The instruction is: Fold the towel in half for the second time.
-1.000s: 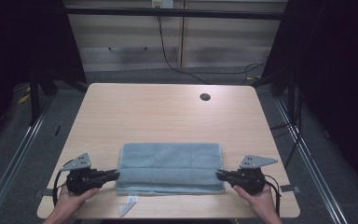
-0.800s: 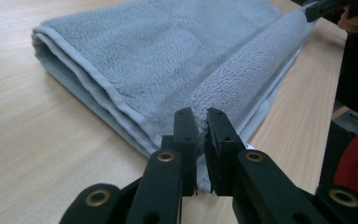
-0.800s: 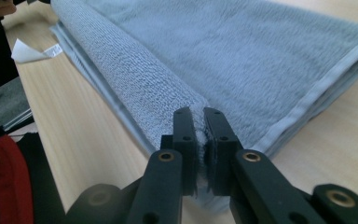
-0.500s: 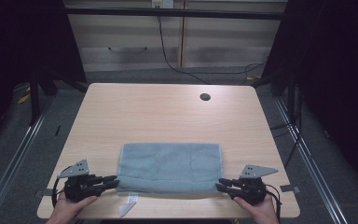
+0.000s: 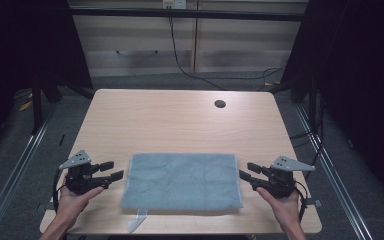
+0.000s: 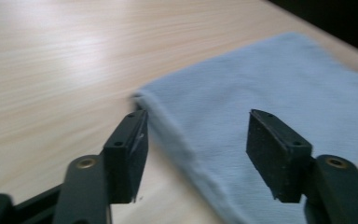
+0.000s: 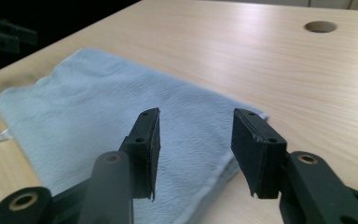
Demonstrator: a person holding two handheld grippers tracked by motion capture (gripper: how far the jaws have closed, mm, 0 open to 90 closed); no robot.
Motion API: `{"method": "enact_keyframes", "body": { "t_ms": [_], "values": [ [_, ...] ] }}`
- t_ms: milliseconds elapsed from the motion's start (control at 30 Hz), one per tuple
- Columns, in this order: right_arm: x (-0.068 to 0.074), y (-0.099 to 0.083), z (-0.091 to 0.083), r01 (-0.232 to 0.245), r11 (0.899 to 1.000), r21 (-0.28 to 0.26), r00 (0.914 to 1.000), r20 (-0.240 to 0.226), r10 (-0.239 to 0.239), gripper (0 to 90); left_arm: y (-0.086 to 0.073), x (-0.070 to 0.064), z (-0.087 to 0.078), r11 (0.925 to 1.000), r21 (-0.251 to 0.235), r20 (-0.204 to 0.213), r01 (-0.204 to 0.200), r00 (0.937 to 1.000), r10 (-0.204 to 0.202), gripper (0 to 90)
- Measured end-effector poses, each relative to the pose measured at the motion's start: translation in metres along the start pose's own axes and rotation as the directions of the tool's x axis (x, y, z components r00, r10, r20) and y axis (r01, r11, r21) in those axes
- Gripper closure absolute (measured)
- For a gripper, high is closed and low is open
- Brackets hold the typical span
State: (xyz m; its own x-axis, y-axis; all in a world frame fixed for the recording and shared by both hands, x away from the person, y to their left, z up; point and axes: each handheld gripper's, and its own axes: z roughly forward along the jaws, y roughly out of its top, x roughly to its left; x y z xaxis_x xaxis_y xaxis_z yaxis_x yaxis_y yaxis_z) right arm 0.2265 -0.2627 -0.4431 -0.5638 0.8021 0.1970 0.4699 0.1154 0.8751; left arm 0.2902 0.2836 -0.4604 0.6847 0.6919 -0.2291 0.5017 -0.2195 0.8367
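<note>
A blue-grey folded towel [image 5: 181, 181] lies flat on the near middle of the wooden table [image 5: 180, 125]. My left gripper [image 5: 112, 171] rests just off the towel's left edge, open and empty. In the left gripper view the towel [image 6: 270, 88] has its edge running between the spread jaws of that gripper [image 6: 196, 154]. My right gripper [image 5: 245, 172] sits just off the towel's right edge, open and empty too. The right gripper view looks past my right gripper [image 7: 196, 144] across the towel [image 7: 98, 107], with its folded right edge just ahead of the jaws.
A round cable hole [image 5: 220, 104] sits at the table's far right and shows as the hole [image 7: 320, 26] in the right gripper view. A small white scrap [image 5: 139, 218] lies at the front edge below the towel. The far half of the table is bare wood.
Half a second ago both grippers were at the towel's front corners. They have since drawn back from it, a little outward and away from the front edge, and the towel lies flat.
</note>
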Motion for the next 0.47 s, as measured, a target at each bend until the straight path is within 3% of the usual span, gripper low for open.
{"method": "enact_keyframes", "body": {
  "t_ms": [33,67,200,267,367,467],
  "values": [
    [-0.004,-0.003,-0.002,-0.011,1.000,-0.020,0.9998,0.014,0.011,50.1,-0.004,0.005,-0.002,0.9994,-0.018,0.015,0.029,0.9995,-0.029,36.7],
    [-0.008,-0.006,-0.003,-0.020,0.999,-0.035,0.9992,0.033,0.021,48.7,-0.007,0.011,-0.004,0.9993,-0.003,0.014,0.036,0.9992,-0.036,36.6],
    [-0.019,-0.018,-0.006,-0.043,0.999,-0.002,0.9934,0.106,0.043,43.8,-0.014,0.022,-0.007,0.9994,0.019,-0.081,0.027,0.9964,-0.025,31.0],
    [-0.024,-0.023,-0.008,-0.051,0.999,-0.007,0.9877,0.148,0.052,41.9,-0.018,0.027,-0.007,0.9976,0.023,-0.109,0.065,0.9920,-0.063,27.5],
    [-0.030,-0.029,-0.011,-0.078,0.997,-0.002,0.9819,0.173,0.077,38.0,-0.025,0.030,-0.007,0.9974,0.038,-0.133,0.060,0.9895,-0.055,23.8],
    [-0.032,-0.035,-0.007,-0.080,0.996,0.048,0.9775,0.199,0.069,34.4,-0.025,0.031,-0.006,0.9956,0.041,-0.114,0.084,0.9904,-0.079,17.6]
  ]
}}
